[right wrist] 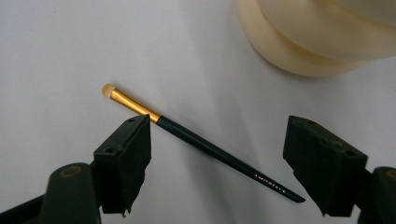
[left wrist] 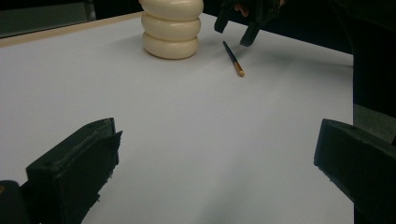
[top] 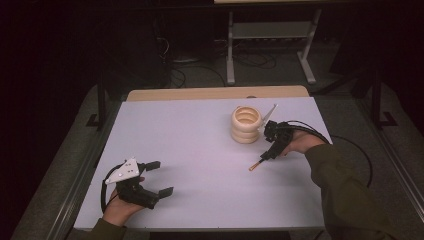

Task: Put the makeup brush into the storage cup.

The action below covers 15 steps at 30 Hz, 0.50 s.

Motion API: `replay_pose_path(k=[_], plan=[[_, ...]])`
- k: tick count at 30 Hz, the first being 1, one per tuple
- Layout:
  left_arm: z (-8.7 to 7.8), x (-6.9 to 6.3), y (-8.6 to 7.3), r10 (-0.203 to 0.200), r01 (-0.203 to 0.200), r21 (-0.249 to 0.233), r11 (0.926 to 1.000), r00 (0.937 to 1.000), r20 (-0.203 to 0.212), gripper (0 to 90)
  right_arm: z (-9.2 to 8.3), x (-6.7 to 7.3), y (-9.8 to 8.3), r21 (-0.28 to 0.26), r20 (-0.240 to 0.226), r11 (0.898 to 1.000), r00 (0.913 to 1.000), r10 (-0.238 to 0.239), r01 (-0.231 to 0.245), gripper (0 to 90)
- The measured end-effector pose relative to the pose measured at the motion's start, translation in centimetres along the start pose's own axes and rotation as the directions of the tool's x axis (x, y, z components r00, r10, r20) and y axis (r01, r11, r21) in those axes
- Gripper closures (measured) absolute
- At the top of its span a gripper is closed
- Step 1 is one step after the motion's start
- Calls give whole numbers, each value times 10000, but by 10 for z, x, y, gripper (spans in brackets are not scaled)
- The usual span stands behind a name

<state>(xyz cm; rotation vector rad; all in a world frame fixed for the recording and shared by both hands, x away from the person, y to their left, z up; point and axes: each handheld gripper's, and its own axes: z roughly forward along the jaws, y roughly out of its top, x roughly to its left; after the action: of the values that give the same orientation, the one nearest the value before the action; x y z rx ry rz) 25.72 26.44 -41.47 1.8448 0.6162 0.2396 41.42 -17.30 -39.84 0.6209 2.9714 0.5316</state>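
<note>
Right gripper (right wrist: pixel 217 163) gapes over a thin dark-handled brush (right wrist: pixel 201 142) (gold ferrule, pale tip), untouched on the table

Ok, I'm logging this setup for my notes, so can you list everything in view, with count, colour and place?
Makeup brush: one, dark handle, gold ferrule, pale tip; lying flat on the sheet between the right tongs' open jaws, untouched.
Ringed holder: one, cream, three stacked rings; far right of the sheet, beside the brush.
Table sheet: one, white, covering the table.
Metal frame: one, grey, on the floor behind.
Left tongs: black, open, resting near left.
Right tongs: black, open, over the brush.
</note>
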Motion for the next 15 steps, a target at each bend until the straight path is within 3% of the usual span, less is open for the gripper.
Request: replay_pose_path(k=[15], plan=[[-1,1,0,21,-21,5,10000,10000,5,0,12,2,1,722,-146,9970,9995,-271,281,301]])
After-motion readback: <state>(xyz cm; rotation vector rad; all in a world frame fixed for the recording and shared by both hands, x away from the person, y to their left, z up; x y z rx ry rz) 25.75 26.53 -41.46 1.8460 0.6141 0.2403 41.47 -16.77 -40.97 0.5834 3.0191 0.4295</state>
